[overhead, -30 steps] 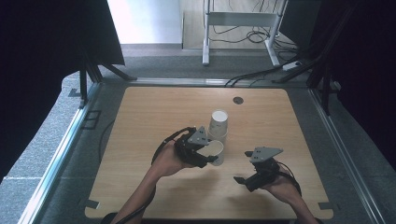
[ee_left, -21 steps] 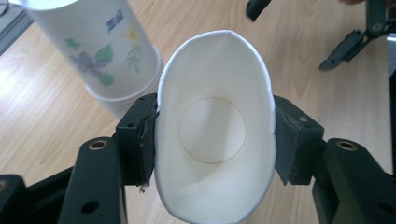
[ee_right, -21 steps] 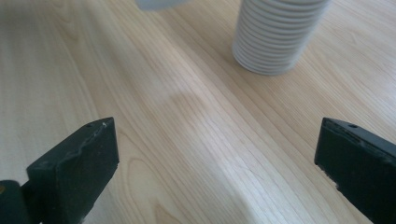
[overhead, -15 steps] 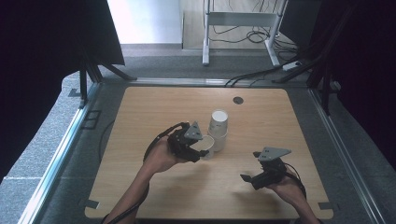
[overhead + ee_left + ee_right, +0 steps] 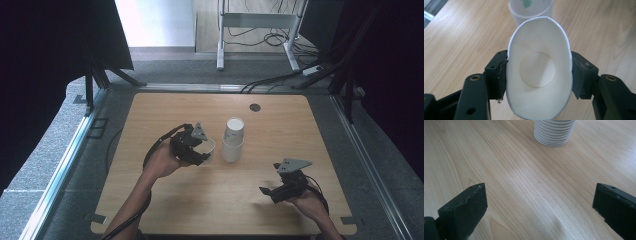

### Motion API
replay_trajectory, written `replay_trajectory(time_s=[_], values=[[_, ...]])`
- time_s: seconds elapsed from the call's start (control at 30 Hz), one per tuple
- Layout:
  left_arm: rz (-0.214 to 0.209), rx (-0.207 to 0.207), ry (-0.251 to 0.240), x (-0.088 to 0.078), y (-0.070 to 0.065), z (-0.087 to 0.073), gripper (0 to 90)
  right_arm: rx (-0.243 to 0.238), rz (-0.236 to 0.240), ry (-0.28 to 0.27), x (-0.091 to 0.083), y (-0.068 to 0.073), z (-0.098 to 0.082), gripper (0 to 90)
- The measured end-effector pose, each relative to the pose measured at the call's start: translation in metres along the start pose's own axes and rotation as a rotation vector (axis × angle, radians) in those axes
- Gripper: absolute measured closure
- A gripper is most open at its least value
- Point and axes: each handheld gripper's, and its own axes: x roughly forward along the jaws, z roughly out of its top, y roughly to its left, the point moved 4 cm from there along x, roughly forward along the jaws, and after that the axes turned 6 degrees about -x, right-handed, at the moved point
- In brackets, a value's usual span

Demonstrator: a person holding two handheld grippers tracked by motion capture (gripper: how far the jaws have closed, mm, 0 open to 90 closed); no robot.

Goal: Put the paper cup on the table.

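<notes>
— Where is the paper cup [image 5: 539, 75] at this moment?

— It is between the two jaws of the left gripper [image 5: 192, 145], a little left of the table's middle. In the left gripper view the pads press on both sides, and the rim is squeezed into a long oval. I can see the round bottom inside it. The jaws have just been opening a little, but they are clenched on the cup.

— And what stands near it?

— Just to the right of it there is the stack of cups [image 5: 233, 140], white, upright on the wooden table [image 5: 150, 210]. The held cup is very near the stack; I cannot tell if they touch.

— The other hand?

— The right gripper [image 5: 282, 190] is at the near right part of the table, well apart from the stack. In the right gripper view its jaws stand wide, released, with only bare wood between them, and the bottom of the stack is farther off

— Anything more?

— A small dark round spot [image 5: 255, 107] on the far side of the table
</notes>
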Motion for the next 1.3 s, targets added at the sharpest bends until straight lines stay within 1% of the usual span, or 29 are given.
replay_trajectory(time_s=[0.03,0.13,0.23,0.57,0.8,0.9,0.97,1.03,1.1,1.13,1.3], values=[[0.000,0.000,0.000,0.000,0.000,0.000,38.3,0.000,0.000,0.000,0.000,0.000,0.000,0.0],[0.017,-0.016,0.024,0.001,0.007,-0.002,38.0,0.001,-0.012,0.008,0.001,-0.001,-0.003,0.0],[0.024,-0.034,0.043,0.003,0.012,-0.005,37.5,0.002,-0.011,0.012,0.001,-0.002,-0.004,0.0],[0.057,-0.105,0.109,0.018,0.031,-0.020,35.2,0.004,-0.012,0.023,0.003,-0.004,-0.007,0.0],[0.064,-0.158,0.120,0.032,0.039,-0.028,33.4,0.007,-0.009,0.030,0.004,-0.004,-0.009,0.1],[0.076,-0.166,0.132,0.037,0.041,-0.030,32.5,0.007,-0.010,0.034,0.004,-0.005,-0.009,0.3],[0.079,-0.179,0.134,0.040,0.043,-0.031,31.8,0.006,-0.008,0.036,0.004,-0.005,-0.010,0.4],[0.085,-0.182,0.135,0.042,0.044,-0.032,31.3,0.006,-0.008,0.036,0.005,-0.005,-0.010,0.6],[0.084,-0.194,0.136,0.044,0.044,-0.033,30.9,0.006,-0.006,0.037,0.005,-0.005,-0.010,0.8],[0.085,-0.191,0.136,0.045,0.044,-0.033,30.7,0.005,-0.003,0.038,0.005,-0.005,-0.010,0.9],[0.087,-0.203,0.141,0.050,0.044,-0.033,30.1,0.003,-0.002,0.042,0.005,-0.005,-0.011,1.3]])
